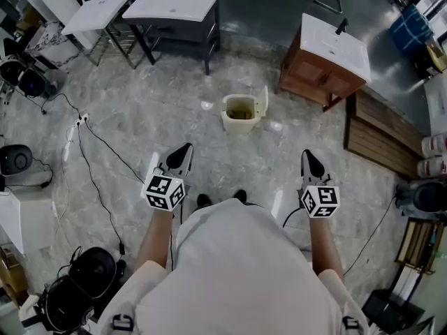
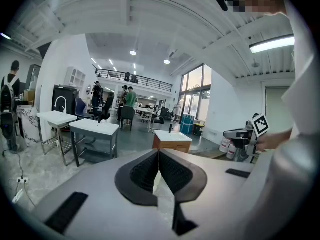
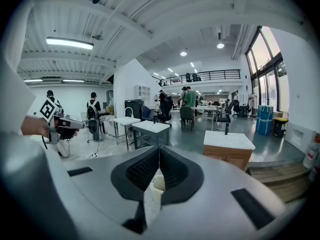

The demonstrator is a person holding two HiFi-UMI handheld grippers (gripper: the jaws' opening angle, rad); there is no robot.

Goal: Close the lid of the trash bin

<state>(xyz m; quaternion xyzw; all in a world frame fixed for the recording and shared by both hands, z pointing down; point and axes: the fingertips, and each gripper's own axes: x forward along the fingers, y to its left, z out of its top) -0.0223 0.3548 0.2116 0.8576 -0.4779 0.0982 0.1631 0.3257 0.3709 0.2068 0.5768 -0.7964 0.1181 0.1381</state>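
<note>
Both grippers are pressed shut and hold nothing. The left gripper (image 1: pixel 181 153) has its ribbed pads meeting at the tips, and so does the right gripper (image 1: pixel 311 165). Both are held out in front of the person, tilted a little toward the floor.

The trash bin (image 1: pixel 241 114) sits on the marble floor ahead of them, roughly between their two lines of aim and well apart from both. It shows through the gap below the right gripper's tips in the right gripper view. Its lid (image 1: pixel 263 100) stands upright on the side nearer the right gripper, leaving the opening bare.

I reckon the job has not started, and the first need is to get closer and lower. The right gripper looks the natural one to use. Kept shut, it makes a blunt pusher that can go to the far face of the lid, near the top edge, and tip it over the opening. The bin looks light and may skid or topple, so I would rest the left gripper against its near wall and ease the lid down gently.

Beyond the bin, off to the right, stands a wooden cabinet (image 1: pixel 318 75), and cables (image 1: pixel 94 166) trail across the floor to the left.
</note>
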